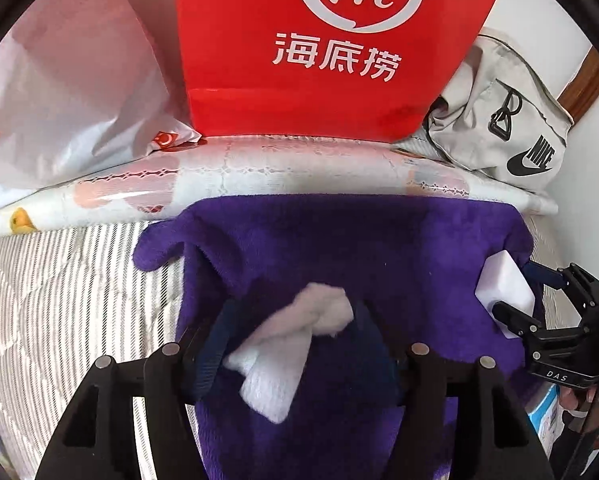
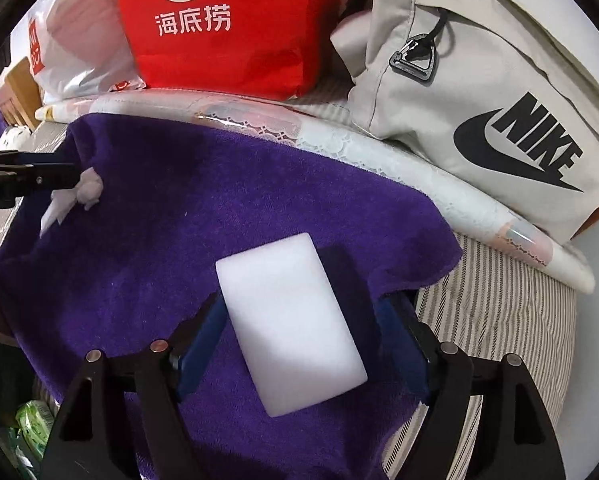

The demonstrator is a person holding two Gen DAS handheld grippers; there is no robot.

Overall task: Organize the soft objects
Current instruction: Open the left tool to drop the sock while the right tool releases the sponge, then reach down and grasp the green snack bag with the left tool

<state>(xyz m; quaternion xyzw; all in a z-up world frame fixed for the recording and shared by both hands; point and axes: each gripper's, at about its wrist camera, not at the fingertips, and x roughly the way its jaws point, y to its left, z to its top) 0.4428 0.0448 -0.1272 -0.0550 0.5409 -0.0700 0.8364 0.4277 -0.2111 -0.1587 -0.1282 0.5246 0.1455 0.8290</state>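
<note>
A purple towel [image 1: 339,248] lies spread on a striped bed [image 1: 67,300]. On it, the left gripper [image 1: 295,344] stands with its fingers [image 1: 211,344] released either side of a crumpled white tissue [image 1: 287,344], a gap showing on the right. To the right, the right gripper [image 2: 299,344] straddles a white foam block [image 2: 291,320] lying flat on the towel, fingers parted and clear of it. At the far side stand a red paper bag [image 1: 299,60] and a grey bag [image 2: 479,100].
</note>
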